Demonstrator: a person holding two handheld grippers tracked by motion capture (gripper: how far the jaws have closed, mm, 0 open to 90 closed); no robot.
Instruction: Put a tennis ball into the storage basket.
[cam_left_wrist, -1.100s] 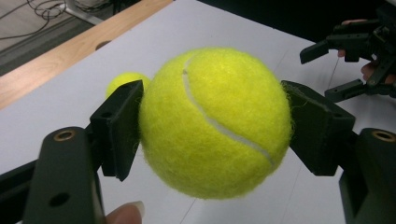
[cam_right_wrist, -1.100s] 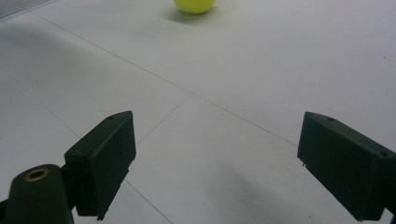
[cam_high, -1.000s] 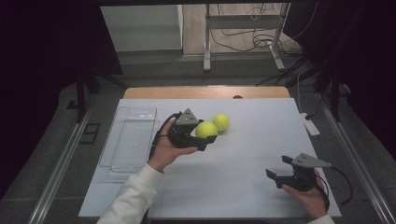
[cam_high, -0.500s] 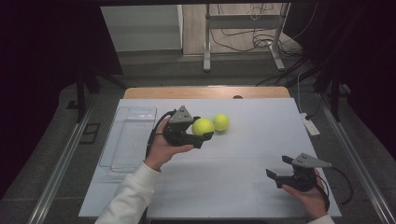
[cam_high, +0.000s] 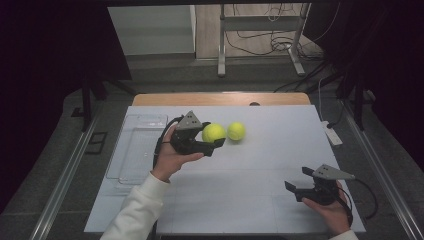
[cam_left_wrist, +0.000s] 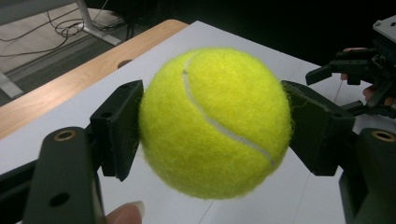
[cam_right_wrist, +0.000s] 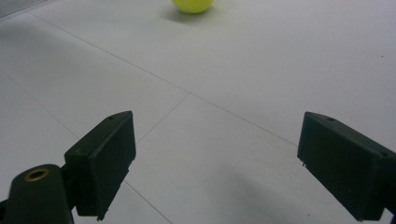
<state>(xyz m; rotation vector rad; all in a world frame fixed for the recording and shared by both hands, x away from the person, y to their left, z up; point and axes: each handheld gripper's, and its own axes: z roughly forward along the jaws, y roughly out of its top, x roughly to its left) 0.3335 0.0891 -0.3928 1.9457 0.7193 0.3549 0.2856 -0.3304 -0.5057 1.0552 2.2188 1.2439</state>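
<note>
A yellow-green tennis ball (cam_high: 214, 132) is clamped between the jaws of my left gripper (cam_high: 212, 136), held a little above the white table near its middle. In the left gripper view the ball (cam_left_wrist: 215, 121) sits squeezed between both pads (cam_left_wrist: 119, 126). A second tennis ball (cam_high: 236, 131) rests on the table just right of the held one, apart from it. My right gripper (cam_high: 296, 179) stands open near the front right, with nothing between its jaws. The right gripper view has this gripper (cam_right_wrist: 217, 163) over bare table, with the resting ball (cam_right_wrist: 193, 4) far ahead.
A clear plastic tray (cam_high: 137, 150) lies on the table's left side, beside the left hand. A wooden strip (cam_high: 220, 98) borders the far edge. A small white device (cam_high: 331, 134) lies at the right edge. The other gripper (cam_left_wrist: 359, 74) shows at upper right in the left gripper view.
The left gripper has carried its tennis ball slightly left and up, away from the resting ball. The right gripper has stayed put.
</note>
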